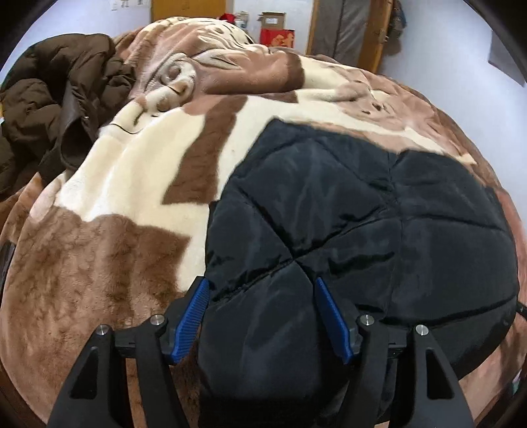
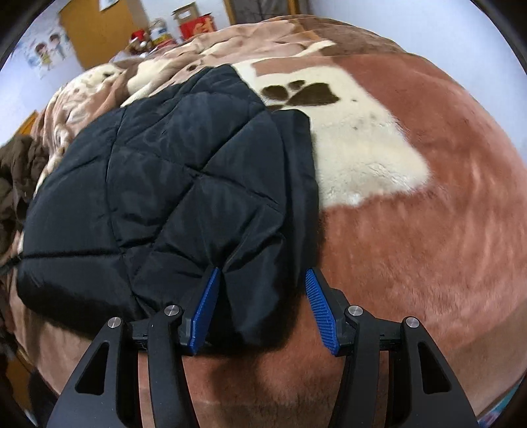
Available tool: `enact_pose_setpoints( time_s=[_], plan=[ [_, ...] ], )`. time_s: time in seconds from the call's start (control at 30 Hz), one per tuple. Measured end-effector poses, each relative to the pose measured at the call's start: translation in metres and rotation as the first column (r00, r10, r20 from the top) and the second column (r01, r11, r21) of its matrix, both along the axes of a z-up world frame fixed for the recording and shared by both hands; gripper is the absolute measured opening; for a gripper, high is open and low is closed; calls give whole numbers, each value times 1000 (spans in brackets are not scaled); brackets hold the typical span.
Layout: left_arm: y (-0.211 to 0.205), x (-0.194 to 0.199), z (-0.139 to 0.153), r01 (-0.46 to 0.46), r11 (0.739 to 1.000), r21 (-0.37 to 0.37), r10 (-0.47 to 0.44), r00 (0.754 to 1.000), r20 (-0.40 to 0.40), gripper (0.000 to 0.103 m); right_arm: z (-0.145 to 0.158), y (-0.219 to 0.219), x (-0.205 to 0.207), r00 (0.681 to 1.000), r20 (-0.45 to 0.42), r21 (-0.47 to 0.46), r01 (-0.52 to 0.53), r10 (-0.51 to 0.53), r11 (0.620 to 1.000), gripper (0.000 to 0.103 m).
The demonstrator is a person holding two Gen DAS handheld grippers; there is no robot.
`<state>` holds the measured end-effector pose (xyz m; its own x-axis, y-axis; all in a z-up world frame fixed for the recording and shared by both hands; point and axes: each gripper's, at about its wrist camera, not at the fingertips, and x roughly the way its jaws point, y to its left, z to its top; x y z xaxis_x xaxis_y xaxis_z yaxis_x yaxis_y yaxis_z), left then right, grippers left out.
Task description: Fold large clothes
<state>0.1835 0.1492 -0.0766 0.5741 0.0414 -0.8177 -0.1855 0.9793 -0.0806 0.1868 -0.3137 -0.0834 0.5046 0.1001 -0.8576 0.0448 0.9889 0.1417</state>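
A black quilted puffer jacket (image 1: 362, 224) lies folded into a compact block on a brown and cream blanket (image 1: 108, 250). My left gripper (image 1: 262, 284) is open, its blue fingers straddling the jacket's near left corner. In the right wrist view the same jacket (image 2: 164, 184) lies left of centre on the blanket (image 2: 411, 214). My right gripper (image 2: 262, 275) is open, its blue fingers on either side of the jacket's near right corner, not pinching it.
A dark brown puffer coat (image 1: 56, 108) lies crumpled at the far left of the bed, and shows at the left edge of the right wrist view (image 2: 13, 177). Boxes and jars (image 1: 273, 29) stand against the far wall beside wooden doors.
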Motion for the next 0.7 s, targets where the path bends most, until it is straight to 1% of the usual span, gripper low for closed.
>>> enact_pose_setpoints(
  time_s=[0.07,0.13,0.2,0.33,0.4,0.43,0.5,0.57,0.6,0.67,0.7],
  plan=[
    [-4,-6,13,5,1000,-9,-4,999,40,68,15,6,-6,999,39,-47,-11,13,999,55],
    [-8,-7,24,17,1000,0,-17,997,70,68,33,12,-10,994,103,-69,-30,37,997,55],
    [-10,2,31,30,1000,3,-30,996,87,68,46,21,-4,988,143,-65,-48,57,997,55],
    [-18,29,32,38,998,41,-42,995,86,68,52,41,22,981,170,-45,-91,97,995,55],
    [-21,44,26,43,998,42,-46,997,67,68,46,52,38,978,168,-52,-115,123,992,55],
    [-22,49,21,48,998,44,-51,997,57,68,39,54,44,980,150,-57,-120,127,991,54],
    [-24,59,8,60,997,47,-62,998,30,71,16,54,60,990,80,-56,-113,117,992,55],
    [-24,64,0,66,997,41,-67,997,29,73,6,52,62,991,66,-49,-115,119,992,54],
    [-24,65,-1,70,997,44,-71,997,33,74,3,54,62,990,67,-62,-123,127,991,54],
    [-24,67,-2,77,996,42,-79,996,36,75,3,57,58,987,69,-93,-138,145,986,54],
    [-23,67,-1,81,996,43,-82,996,34,75,4,57,58,987,65,-94,-141,147,986,54]
  ],
)
